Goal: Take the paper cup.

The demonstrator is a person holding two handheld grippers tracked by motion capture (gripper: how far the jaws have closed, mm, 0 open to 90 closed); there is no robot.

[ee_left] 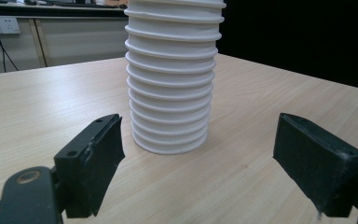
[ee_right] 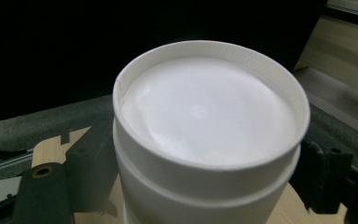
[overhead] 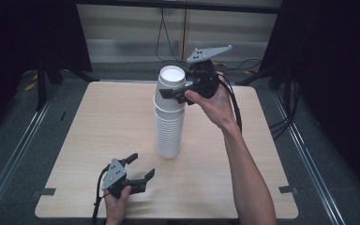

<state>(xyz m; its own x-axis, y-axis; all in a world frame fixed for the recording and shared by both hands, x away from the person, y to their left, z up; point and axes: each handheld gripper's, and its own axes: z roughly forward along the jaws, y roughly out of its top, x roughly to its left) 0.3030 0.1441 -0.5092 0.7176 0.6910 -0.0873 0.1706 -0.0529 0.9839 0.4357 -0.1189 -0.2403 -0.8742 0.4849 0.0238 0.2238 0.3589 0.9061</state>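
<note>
**One tall obstacle at centre frame**

A stack of white cups (overhead: 169,112) stands mid-desk (overhead: 98,122), with the right tool (overhead: 180,95) closed around its top cup. Bare wood lies open left, right and below it in the high view. The left tool (overhead: 136,168), jaws apart, sits lower left, near the stack's base.

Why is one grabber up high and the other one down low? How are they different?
The right gripper is raised, its jaws around the top cup of the stack; the left gripper sits low over the table, apart from the stack. Left's jaws are wide open and empty. Both are black and hand-held.
</note>
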